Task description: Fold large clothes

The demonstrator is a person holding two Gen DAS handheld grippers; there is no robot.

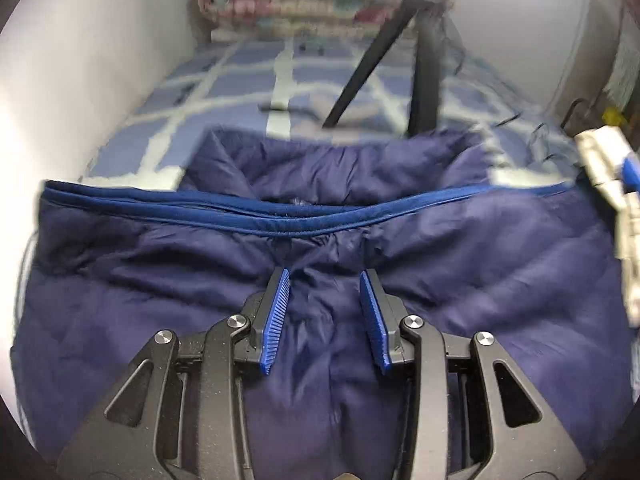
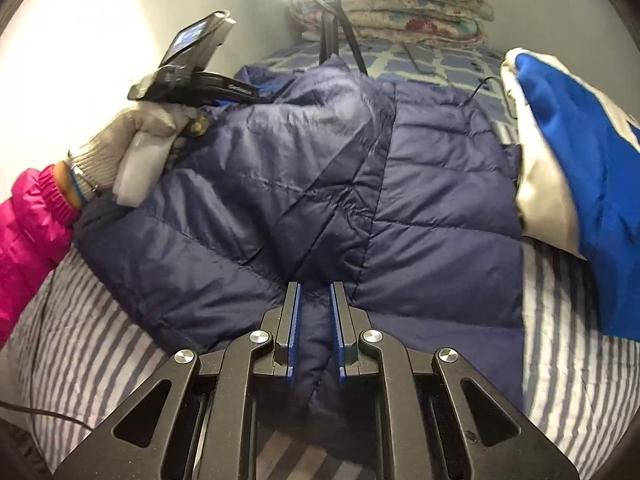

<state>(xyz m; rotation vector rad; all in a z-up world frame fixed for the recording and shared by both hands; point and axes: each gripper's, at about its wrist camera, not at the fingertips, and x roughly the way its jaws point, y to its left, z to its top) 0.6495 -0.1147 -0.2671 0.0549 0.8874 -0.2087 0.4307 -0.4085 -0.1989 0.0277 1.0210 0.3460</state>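
White walls close in on a narrow bed (image 2: 568, 364) with a striped sheet near the foot and a blue checked cover farther up, where a stack of folded floral quilts (image 2: 400, 4) sits against the far wall behind a black tripod (image 1: 424, 68). Spread across the bed is a navy quilted down jacket (image 2: 440, 184), and it looks to be partway through folding: in the left wrist view a brighter blue trimmed edge (image 1: 280, 220) runs across the fabric, with the collar end lying beyond it, so one part seems already doubled over.

The right gripper (image 2: 316, 288) has its jaws drawn close together, with a ridge of the jacket's near edge pinched between the blue pads. The left gripper (image 1: 325, 276) stands with its jaws well apart over the navy cloth, a fold of fabric rising between them; from here I cannot say whether the pads touch it, but nothing is clamped. In the right wrist view the gloved left hand (image 2: 136, 140) holds that tool at the jacket's far left side, a pink sleeve (image 2: 28, 240) behind it.

My guess is that the next move needs the left jaws to close on a bunch of cloth, so both sides can be lifted and carried over together. The puffy, slick shell may slip or spring back unless the bite is deep.

A blue and white garment (image 2: 580, 160) lies heaped to the right, just beside the jacket.
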